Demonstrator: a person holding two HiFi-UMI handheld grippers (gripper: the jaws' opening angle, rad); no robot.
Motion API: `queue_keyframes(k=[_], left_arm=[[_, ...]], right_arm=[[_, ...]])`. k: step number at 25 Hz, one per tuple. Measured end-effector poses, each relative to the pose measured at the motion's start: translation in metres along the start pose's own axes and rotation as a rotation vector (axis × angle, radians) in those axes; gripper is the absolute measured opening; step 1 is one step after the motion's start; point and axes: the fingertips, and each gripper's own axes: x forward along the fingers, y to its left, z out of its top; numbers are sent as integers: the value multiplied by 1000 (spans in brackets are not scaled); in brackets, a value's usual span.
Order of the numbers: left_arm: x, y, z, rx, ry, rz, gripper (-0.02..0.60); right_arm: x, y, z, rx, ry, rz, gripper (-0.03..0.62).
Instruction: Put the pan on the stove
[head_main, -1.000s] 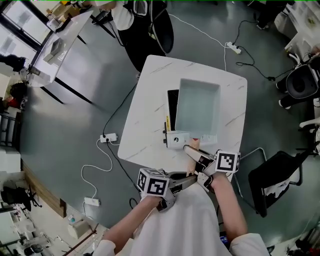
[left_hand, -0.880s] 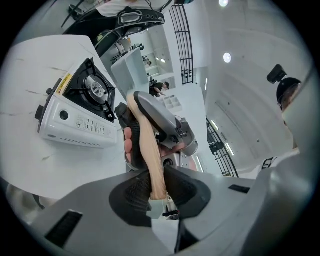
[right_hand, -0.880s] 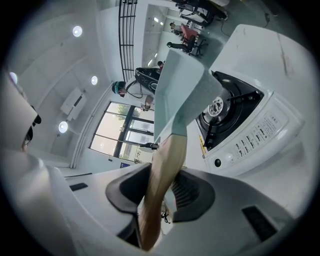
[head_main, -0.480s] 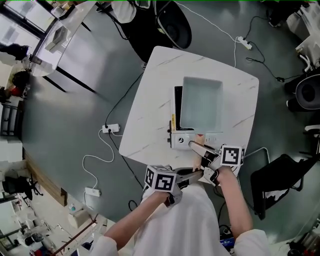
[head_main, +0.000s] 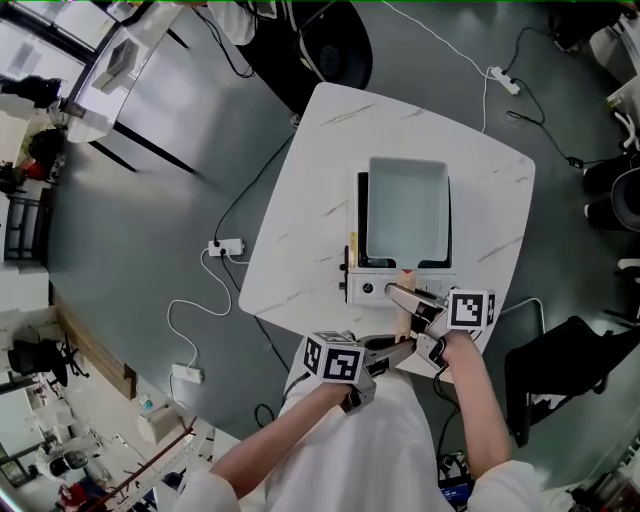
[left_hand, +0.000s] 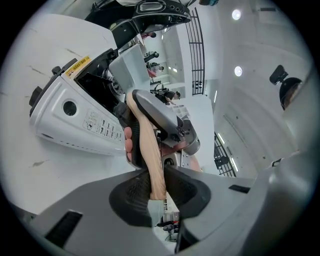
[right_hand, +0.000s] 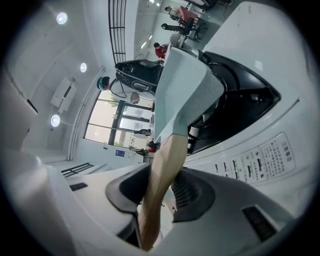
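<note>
A pale teal square pan (head_main: 407, 213) lies over the black top of a white stove (head_main: 372, 289) on the white table (head_main: 300, 240). Its wooden handle (head_main: 405, 318) points toward me over the stove's control panel. My right gripper (head_main: 413, 303) is shut on the handle close to the pan. My left gripper (head_main: 396, 352) is shut on the handle's end. The left gripper view shows the handle (left_hand: 150, 150) pinched in the left gripper (left_hand: 156, 187), with the stove (left_hand: 75, 120) beyond. In the right gripper view the right gripper (right_hand: 160, 192) clamps the handle (right_hand: 162, 170) below the pan (right_hand: 182, 95).
The stove stands near the table's front edge, and bare tabletop lies to its left and right. On the grey floor lie a power strip (head_main: 227, 246) and cables. A black chair (head_main: 560, 370) stands at the right, another (head_main: 330, 40) behind the table.
The pan has shifted left over the stove and now sits squarely over its black top. Both grippers kept their hold on the handle and moved with it.
</note>
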Motion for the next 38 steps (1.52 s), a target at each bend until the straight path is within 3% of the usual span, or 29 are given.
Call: queue_keyframes(k=[11,25,28,29,32,34,35,38], left_arm=[[12,16,-2,-38,-12,19,74],[18,31,-9,-43,30,46,80],[16,32,-8,-36,29,50,85],[15,33,-7,-38,27,53,101],[9,35,-2,-54,12,48,252],[2,31,2,-36,3,41,275],[-2,28,4,-14,1,42,326],[-19,25,11,75,-20,82,336]], right_arm=[[5,-20,-2,-30,68,4,137],[2,-31,-5,-17,44,18,137],[1,-28,-5,-23,33,27,172],[0,-29,-4,-18,22,20,196],[-9,-36,1,7,-29,-18,216],[-17,-35,0,20,-57,-23,226],[-22,-36,0,4,-65,-43,240],[-40,-43,-1,-50,-93,-134,258]])
